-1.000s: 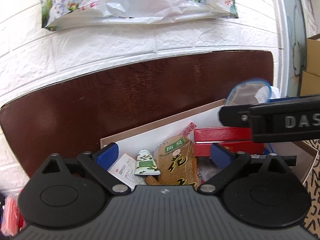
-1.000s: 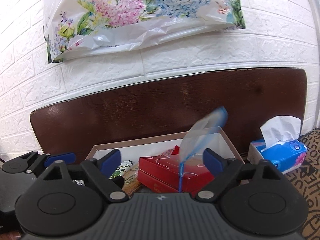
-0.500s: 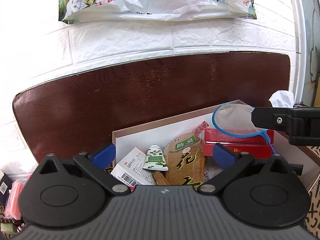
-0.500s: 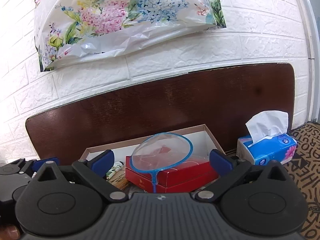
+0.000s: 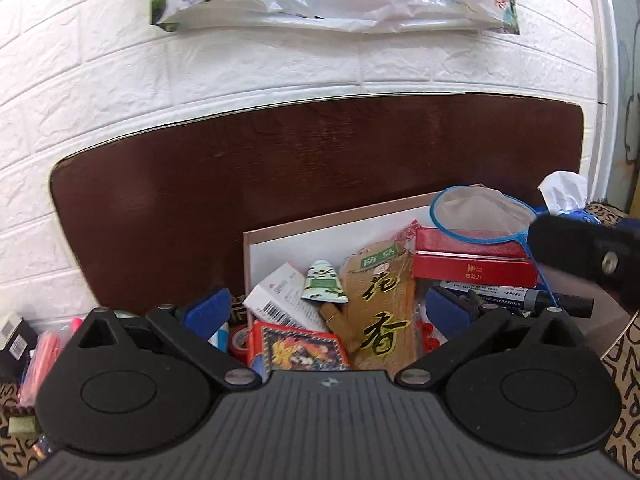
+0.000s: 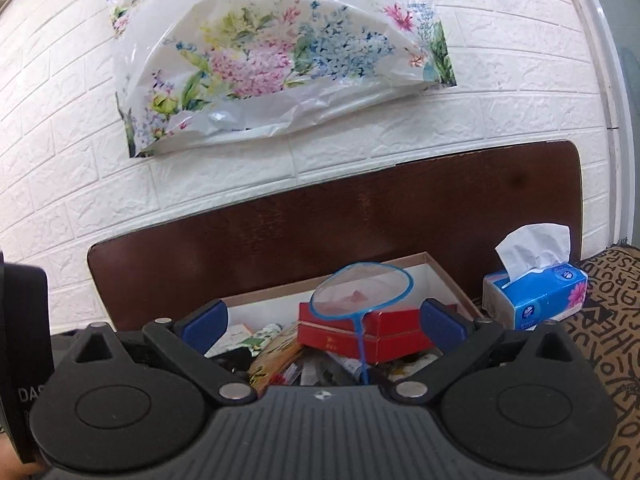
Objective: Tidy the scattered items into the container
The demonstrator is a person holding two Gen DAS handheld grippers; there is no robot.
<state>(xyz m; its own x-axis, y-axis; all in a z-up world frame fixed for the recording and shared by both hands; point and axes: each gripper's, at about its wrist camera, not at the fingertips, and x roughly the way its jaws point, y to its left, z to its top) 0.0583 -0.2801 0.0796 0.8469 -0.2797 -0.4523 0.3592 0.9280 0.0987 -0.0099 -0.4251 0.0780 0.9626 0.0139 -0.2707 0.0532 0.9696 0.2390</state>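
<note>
An open cardboard box [image 5: 320, 219] [image 6: 280, 289] holds several items: a red case [image 5: 472, 268] [image 6: 360, 334], a brown packet with large characters [image 5: 380, 308], a white carton with a barcode [image 5: 280, 300], a green-and-white tube [image 5: 324, 284], a black marker [image 5: 516, 296] and a colourful card pack [image 5: 296, 350]. A blue-rimmed hand net [image 5: 480, 216] [image 6: 360, 292] lies on the red case, its thin handle running down between my right gripper's pads without touching them. My right gripper [image 6: 323, 322] is open. My left gripper [image 5: 326, 312] is open over the box's near side and holds nothing.
A dark wooden board stands behind the box against a white brick wall, where a floral plastic bag [image 6: 280, 64] hangs. A blue tissue box [image 6: 536, 296] sits to the right on a patterned cloth. Pink pens [image 5: 44, 352] and small boxes lie at the far left.
The net has dropped from a tilted, raised pose onto the red case. My right gripper has let it go, opened wider and drawn away to the right. The left view has swung slightly.
</note>
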